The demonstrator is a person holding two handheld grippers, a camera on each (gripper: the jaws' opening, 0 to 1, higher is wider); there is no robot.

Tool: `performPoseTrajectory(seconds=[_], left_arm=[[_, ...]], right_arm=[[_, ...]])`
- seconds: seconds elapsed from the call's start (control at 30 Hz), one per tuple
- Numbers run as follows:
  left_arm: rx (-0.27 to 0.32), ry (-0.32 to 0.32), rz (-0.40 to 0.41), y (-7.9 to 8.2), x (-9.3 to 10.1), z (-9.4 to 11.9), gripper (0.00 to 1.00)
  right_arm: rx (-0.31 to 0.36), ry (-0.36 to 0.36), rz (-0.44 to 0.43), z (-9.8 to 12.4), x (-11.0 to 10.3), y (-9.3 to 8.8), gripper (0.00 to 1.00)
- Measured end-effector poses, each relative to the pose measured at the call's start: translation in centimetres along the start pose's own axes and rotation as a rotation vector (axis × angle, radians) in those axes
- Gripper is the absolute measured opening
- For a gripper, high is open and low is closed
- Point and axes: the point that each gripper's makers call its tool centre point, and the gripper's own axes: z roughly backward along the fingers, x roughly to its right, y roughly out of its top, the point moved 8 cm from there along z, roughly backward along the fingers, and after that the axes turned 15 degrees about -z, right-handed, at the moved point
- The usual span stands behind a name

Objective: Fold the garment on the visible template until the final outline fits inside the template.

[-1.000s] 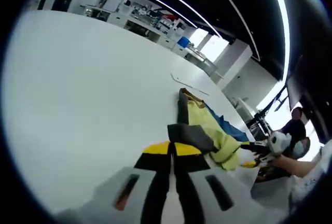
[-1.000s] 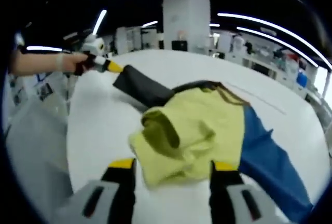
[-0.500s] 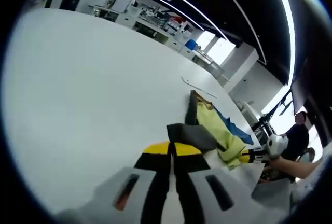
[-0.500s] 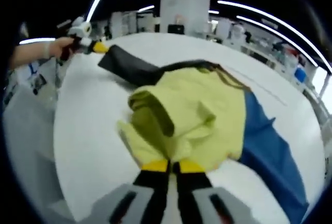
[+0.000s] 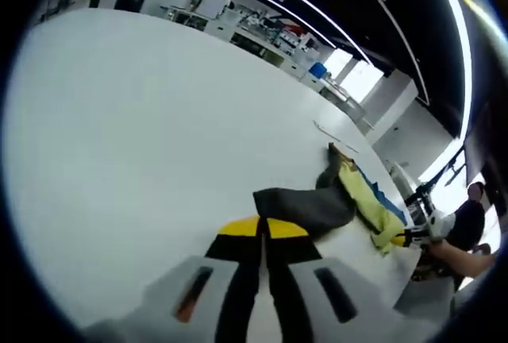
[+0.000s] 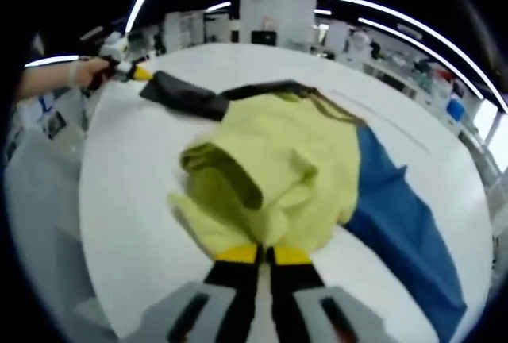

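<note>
Left gripper view: the left gripper (image 5: 263,230) is clamping its jaws together on the dark grey sleeve (image 5: 305,206) of the garment (image 5: 367,204), which is lying across the white table (image 5: 127,129) toward the right edge. Right gripper view: the left gripper (image 6: 121,70) is holding the sleeve (image 6: 184,94) at the far left, while the right gripper (image 6: 263,254) is pinching the yellow hem (image 6: 274,224), its jaws closed together. The blue part (image 6: 405,228) is spreading to the right.

Two low, close views facing each other across the shared garment (image 6: 294,168) and table (image 5: 143,121).
</note>
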Motion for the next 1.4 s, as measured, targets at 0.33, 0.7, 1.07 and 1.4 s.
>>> performPoseTrajectory(seconds=[0.33,0.7,1.07,1.4], left_arm=[[-0.037,0.080,0.001,1.3,-5.4,-1.2,0.00],[-0.092,0.112,-0.020,2.6,-7.7,-3.6,0.00],[-0.105,0.152,-0.052,5.6,-11.0,-5.5,0.00],[-0.168,0.202,-0.133,7.7,-12.9,-6.5,0.00]], right_arm=[[-0.011,-0.010,-0.015,0.3,0.2,-0.2,0.01],[-0.016,-0.017,-0.061,0.5,0.6,-0.4,0.01],[-0.018,-0.031,-0.097,0.8,1.1,-0.3,0.00],[-0.020,-0.032,-0.123,0.8,1.2,-0.2,0.00]])
